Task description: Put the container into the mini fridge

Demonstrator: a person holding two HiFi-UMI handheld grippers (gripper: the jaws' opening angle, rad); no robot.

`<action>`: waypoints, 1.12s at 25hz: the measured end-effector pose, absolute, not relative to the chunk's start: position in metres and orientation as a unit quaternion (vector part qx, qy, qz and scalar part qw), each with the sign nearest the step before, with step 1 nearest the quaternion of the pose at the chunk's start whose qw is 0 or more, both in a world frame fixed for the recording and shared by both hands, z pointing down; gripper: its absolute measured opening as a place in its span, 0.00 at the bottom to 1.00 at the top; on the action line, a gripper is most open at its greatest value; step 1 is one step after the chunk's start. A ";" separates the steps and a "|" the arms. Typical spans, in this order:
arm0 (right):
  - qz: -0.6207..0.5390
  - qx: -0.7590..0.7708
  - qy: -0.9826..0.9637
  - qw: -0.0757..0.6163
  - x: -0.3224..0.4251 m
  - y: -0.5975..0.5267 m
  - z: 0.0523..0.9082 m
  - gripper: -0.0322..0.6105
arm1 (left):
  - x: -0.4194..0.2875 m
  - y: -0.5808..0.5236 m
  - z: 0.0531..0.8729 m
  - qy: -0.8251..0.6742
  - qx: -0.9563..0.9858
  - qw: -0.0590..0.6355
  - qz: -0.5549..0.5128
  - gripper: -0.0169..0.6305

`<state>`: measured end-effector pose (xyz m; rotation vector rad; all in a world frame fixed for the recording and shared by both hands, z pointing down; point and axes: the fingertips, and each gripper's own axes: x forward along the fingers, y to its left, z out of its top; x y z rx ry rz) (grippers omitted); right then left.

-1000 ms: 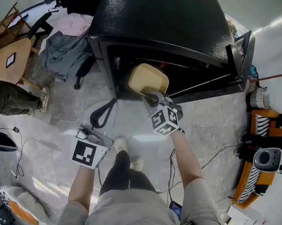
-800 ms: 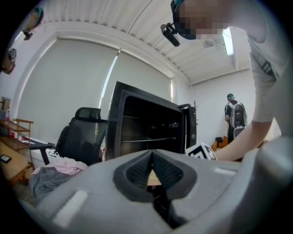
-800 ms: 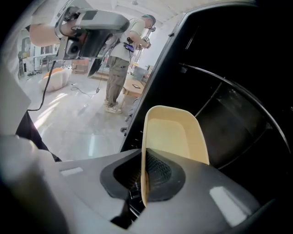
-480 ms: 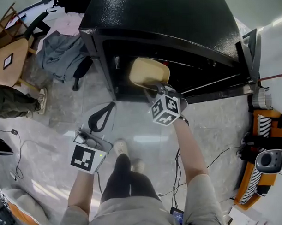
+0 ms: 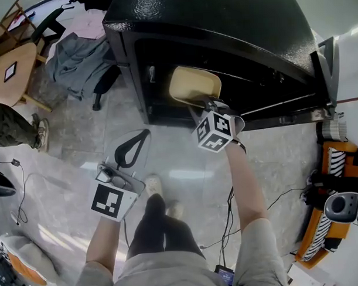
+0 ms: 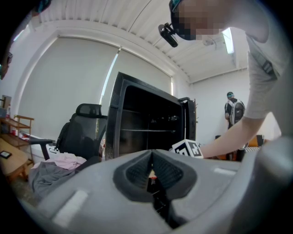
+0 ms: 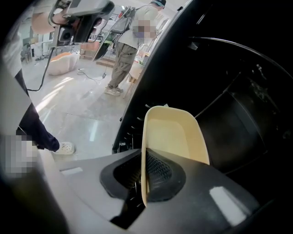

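Note:
The black mini fridge (image 5: 222, 26) stands open, its door (image 5: 327, 61) swung out to the right. A cream-yellow container (image 5: 194, 86) sits at the mouth of the fridge, partly inside. My right gripper (image 5: 203, 104) is shut on its near rim. In the right gripper view the container (image 7: 176, 132) stands on edge with its wall pinched between the pads (image 7: 155, 171), and the dark fridge interior (image 7: 242, 109) lies behind it. My left gripper (image 5: 142, 135) hangs lower left over the floor, shut and empty; its pads (image 6: 137, 169) meet, facing the fridge (image 6: 146, 123).
An office chair draped with clothes (image 5: 76, 55) stands left of the fridge, with a wooden table (image 5: 12, 69) and a standing person (image 5: 8, 125) further left. Cables (image 5: 225, 214) trail on the floor. Orange and black equipment (image 5: 339, 204) lies at the right.
My right gripper has carried the container up and a little further into the fridge opening. The left gripper has hardly moved.

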<state>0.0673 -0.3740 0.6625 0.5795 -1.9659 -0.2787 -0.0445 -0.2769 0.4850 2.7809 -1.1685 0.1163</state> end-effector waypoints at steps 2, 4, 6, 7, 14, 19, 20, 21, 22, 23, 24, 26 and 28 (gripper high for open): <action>-0.116 0.241 -0.815 0.514 0.068 -0.377 0.665 0.06 | -0.046 -0.276 0.488 -0.386 0.919 0.065 0.040 0.03; -0.121 0.240 -0.811 0.519 0.068 -0.381 0.666 0.07 | -0.048 -0.277 0.490 -0.386 0.919 0.066 0.042 0.03; -0.128 0.235 -0.807 0.526 0.069 -0.384 0.667 0.07 | -0.050 -0.279 0.491 -0.388 0.918 0.067 0.043 0.03; -0.131 0.232 -0.805 0.530 0.069 -0.385 0.669 0.07 | -0.051 -0.280 0.492 -0.389 0.918 0.067 0.044 0.03; -0.147 0.227 -0.796 0.541 0.071 -0.394 0.670 0.11 | -0.055 -0.284 0.498 -0.391 0.917 0.071 0.048 0.03; -0.160 0.234 -0.791 0.542 0.074 -0.400 0.663 0.15 | -0.053 -0.284 0.499 -0.389 0.917 0.075 0.046 0.03; -0.162 0.237 -0.791 0.541 0.075 -0.401 0.661 0.16 | -0.053 -0.284 0.499 -0.389 0.917 0.075 0.045 0.03; -0.165 0.240 -0.790 0.540 0.075 -0.402 0.659 0.17 | -0.052 -0.284 0.498 -0.388 0.917 0.075 0.044 0.03; -0.167 0.242 -0.789 0.540 0.076 -0.402 0.658 0.17 | -0.052 -0.285 0.498 -0.388 0.918 0.075 0.044 0.03; -0.169 0.242 -0.788 0.540 0.077 -0.402 0.657 0.18 | -0.051 -0.285 0.498 -0.388 0.918 0.074 0.043 0.03; -0.170 0.242 -0.788 0.540 0.077 -0.402 0.656 0.18 | -0.050 -0.284 0.498 -0.388 0.918 0.075 0.043 0.03; -0.172 0.243 -0.789 0.537 0.078 -0.400 0.654 0.18 | -0.050 -0.284 0.498 -0.387 0.918 0.077 0.042 0.03; -0.173 0.246 -0.792 0.531 0.079 -0.399 0.650 0.19 | -0.049 -0.284 0.498 -0.386 0.918 0.077 0.042 0.03</action>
